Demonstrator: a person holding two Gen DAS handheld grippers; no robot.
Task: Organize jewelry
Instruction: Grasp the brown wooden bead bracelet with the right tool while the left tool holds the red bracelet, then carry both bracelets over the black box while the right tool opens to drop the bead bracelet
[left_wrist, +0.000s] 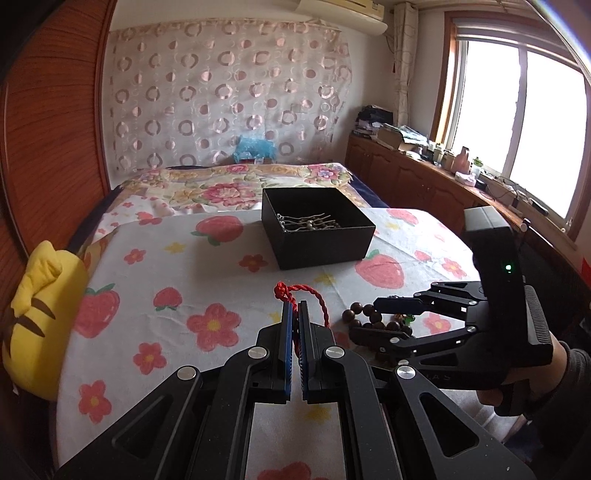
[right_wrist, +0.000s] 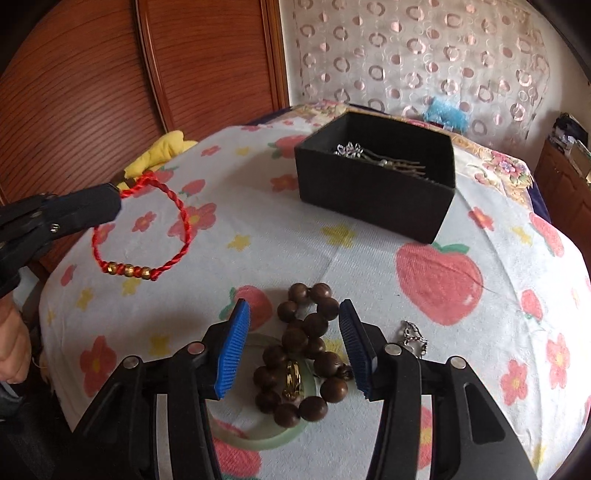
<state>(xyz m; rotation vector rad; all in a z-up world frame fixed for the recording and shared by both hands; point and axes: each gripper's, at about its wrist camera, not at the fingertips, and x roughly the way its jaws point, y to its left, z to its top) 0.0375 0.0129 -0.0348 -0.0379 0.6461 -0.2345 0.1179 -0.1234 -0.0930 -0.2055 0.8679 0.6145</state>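
Under wooden beads (right_wrist: 306, 350), half-hidden ring (right_wrist: 291, 378)

Cloth (right_wrist: 369, 266): white, strawberry and flower print.
Plush (left_wrist: 37, 314): yellow, lay at the cloth's edge.
Curtain (left_wrist: 221, 92): circle-patterned, hung behind.
Window (left_wrist: 517, 122): bright.

Bed under white fruit-and-flower cloth (right_wrist: 369, 258). Black box (right_wrist: 373, 192) resting on it. Nearer than box: brown bead bracelet (right_wrist: 306, 347), pale green bangle (right_wrist: 258, 437), gold ring (right_wrist: 291, 378), small silver chain (right_wrist: 413, 338) right of beads
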